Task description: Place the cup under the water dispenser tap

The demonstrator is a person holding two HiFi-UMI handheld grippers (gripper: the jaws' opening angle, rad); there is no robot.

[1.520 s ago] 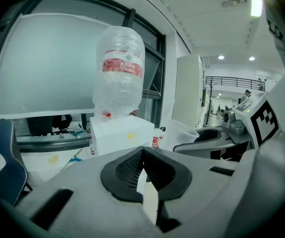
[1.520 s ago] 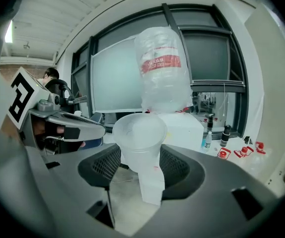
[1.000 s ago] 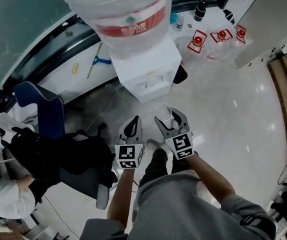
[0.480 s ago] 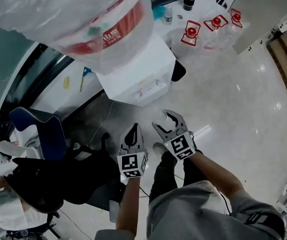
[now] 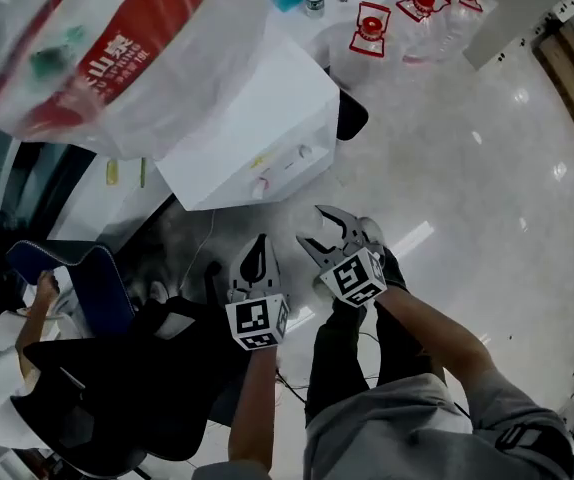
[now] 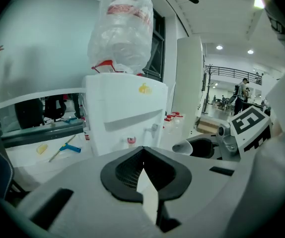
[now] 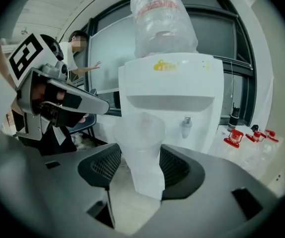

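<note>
Holding the cup (image 7: 141, 150) in your right gripper (image 5: 338, 228), short of the dispenser (image 7: 170, 95) tap (image 7: 185, 125); your left gripper (image 5: 257, 254) jaws together.

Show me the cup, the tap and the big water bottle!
cup (image 7: 141, 155), right gripper view, on its clear side wall.
tap (image 7: 185, 127), right gripper view, on its grey spout.
water bottle (image 7: 162, 26), right gripper view, on its round belly.

1 cup (image 7: 140, 152), 1 dispenser (image 5: 257, 138), 2 grippers (image 5: 258, 253) (image 5: 325, 230)

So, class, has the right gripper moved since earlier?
Cannot tell: the camera shifted; the right gripper, holding the cup, keeps a similar gap from the dispenser.
</note>
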